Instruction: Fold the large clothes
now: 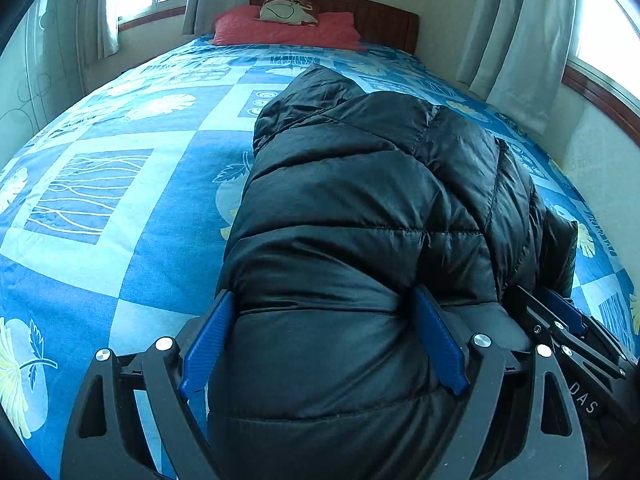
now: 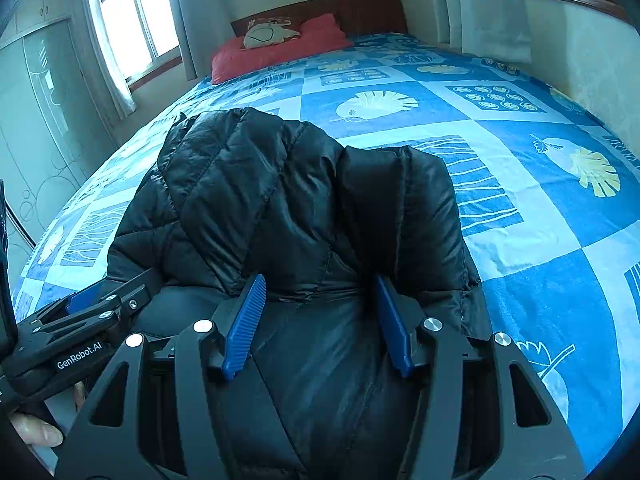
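A black quilted puffer jacket lies bunched on the blue patterned bedspread, its hood end pointing toward the headboard. My left gripper is open, its blue pads on either side of the jacket's near left bulk; whether they press on it I cannot tell. The jacket also fills the right wrist view. My right gripper is open, its pads straddling the jacket's near right part. Each gripper shows at the edge of the other's view: the right one, the left one.
A red pillow with a cream cushion lies at the wooden headboard. Windows with curtains stand left and right. A wardrobe stands left of the bed. A wall runs along the bed's right side.
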{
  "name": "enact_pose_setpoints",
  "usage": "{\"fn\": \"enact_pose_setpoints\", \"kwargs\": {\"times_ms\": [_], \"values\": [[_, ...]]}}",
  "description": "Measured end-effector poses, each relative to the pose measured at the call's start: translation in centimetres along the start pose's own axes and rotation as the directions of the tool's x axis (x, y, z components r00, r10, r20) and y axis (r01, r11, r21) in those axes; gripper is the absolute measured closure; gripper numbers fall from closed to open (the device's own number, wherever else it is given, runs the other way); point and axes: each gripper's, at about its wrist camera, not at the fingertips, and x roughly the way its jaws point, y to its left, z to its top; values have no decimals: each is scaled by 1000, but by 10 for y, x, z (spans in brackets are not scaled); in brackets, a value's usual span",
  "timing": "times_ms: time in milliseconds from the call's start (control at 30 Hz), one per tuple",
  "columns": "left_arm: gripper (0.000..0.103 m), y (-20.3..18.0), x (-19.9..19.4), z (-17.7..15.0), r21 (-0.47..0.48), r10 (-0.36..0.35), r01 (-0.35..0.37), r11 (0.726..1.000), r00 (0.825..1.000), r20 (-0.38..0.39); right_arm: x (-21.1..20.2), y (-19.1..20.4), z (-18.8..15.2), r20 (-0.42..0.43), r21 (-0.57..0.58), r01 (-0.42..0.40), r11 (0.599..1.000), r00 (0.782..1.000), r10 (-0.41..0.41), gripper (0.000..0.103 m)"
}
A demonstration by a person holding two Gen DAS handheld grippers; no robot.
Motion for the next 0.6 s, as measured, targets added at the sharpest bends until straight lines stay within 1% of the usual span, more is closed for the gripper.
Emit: {"fn": "enact_pose_setpoints", "kwargs": {"times_ms": [200,300,400,433,500,567,600], "values": [[17,3,-5,4,-14,-22,22,1000,1000,-11,-13,9,4,6,-21,22,1000,1000,-22,47],[17,10,-11,11,-31,-67,66,997,997,-40,-24,13,7,10,-25,27,999,1000,-27,46],[17,20,-20,15,-55,-106,103,993,993,-59,-42,13,8,33,-12,11,1000,999,-10,38],[17,28,-28,16,-73,-113,109,991,992,-53,-51,12,8,45,-11,9,1000,999,-8,32],[17,38,-38,17,-106,-125,120,987,991,-40,-64,8,8,60,-13,14,1000,998,-13,30],[17,55,-48,13,-175,-156,147,974,987,-41,-75,-1,6,67,-1,22,1000,997,-22,24],[17,60,-50,10,-201,-173,160,966,984,-44,-79,-8,5,63,19,17,1000,998,-19,23]]}}
